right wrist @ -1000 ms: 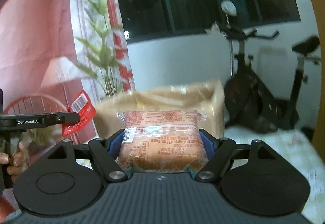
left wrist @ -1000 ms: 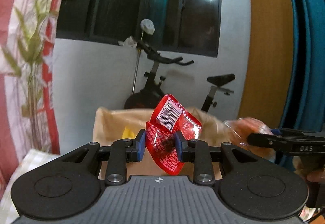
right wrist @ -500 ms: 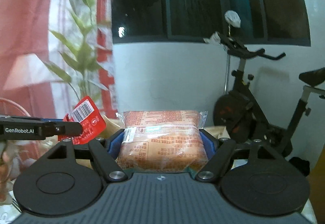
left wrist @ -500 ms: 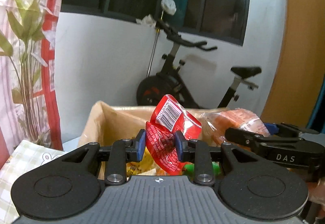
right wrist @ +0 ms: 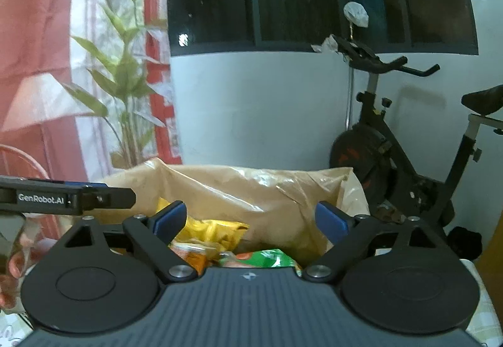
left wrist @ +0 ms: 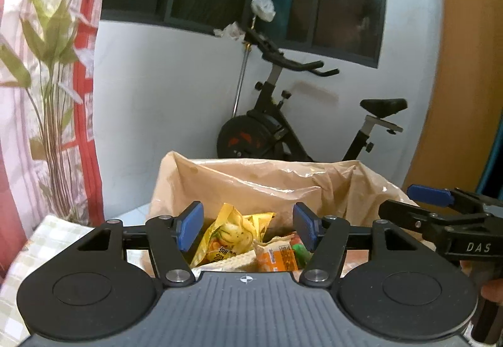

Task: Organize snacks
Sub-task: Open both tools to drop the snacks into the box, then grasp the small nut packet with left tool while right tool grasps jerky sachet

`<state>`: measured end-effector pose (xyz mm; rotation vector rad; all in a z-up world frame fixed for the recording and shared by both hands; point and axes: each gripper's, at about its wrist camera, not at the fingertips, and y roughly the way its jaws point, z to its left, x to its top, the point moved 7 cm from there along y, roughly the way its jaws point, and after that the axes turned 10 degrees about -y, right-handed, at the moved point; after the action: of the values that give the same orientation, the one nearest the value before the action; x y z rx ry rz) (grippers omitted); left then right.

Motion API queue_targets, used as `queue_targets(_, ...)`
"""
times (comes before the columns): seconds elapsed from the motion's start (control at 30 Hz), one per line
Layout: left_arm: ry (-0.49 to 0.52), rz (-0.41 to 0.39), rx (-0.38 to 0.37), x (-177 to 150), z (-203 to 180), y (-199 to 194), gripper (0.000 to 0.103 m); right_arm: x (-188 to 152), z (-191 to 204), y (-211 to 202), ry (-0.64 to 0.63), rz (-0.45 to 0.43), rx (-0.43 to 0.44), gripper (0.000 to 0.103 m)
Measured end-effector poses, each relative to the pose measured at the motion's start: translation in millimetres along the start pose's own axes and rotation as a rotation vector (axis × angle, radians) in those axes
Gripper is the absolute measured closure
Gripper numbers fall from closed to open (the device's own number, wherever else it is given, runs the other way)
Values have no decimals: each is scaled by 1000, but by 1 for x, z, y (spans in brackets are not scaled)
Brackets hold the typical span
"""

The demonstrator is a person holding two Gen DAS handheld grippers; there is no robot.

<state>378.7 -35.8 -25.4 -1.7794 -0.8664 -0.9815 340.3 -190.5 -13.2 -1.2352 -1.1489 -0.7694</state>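
Far left we've got a bamboo-print curtain point(left wrist: 47, 70) w/ red stripes, and under it a checked cloth point(left wrist: 37, 240) on what's prob the worktop.

Next, our left hand-held gripper point(left wrist: 248, 226): jaws wide apart, blue pads point(left wrist: 190, 224) bare, nothing between them. It hangs over the mouth of the tan plastic bag point(left wrist: 267, 180), which stands open and upright in front of us.

Inside the bag, seen between the jaws: a yellow snack packet point(left wrist: 234, 230), crumpled, and just beside it an orange packet point(left wrist: 279, 257) w/ a bit of green wrapper point(left wrist: 300, 251) at its right edge. So the snacks we can see are in the bag, piled loosely, touching each other.

Right hand-held gripper point(right wrist: 251, 219): also spread wide, nothing held, also above the bag opening. From its view the green packet point(right wrist: 267, 257) sits nearest.

Behind, an exercise bike point(left wrist: 283, 133) against the white wall.

Handling, as we judge it: packets are light, soft film, slippery and crinkly; contents likely crushable. If we re-grab one, we'd pinch a sealed edge or corner, not the puffy middle, w/ light squeeze. The bag itself is floppy, so its rim may fold in.
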Motion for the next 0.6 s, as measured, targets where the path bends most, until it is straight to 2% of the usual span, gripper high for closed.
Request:
queue_targets(0.23, 82, -18, -33, -22, 2, -50, 38, -5, 15, -41, -22, -64, 23, 13)
queue_targets(0.43, 0, -4, -9, -53, 24, -77, 38, -29, 22, -84, -22, -102, 10, 13)
queue_targets(0.6, -76, 21, 28, -77, 38, -81, 38, -55, 20, -106, 22, -80, 8, 13)
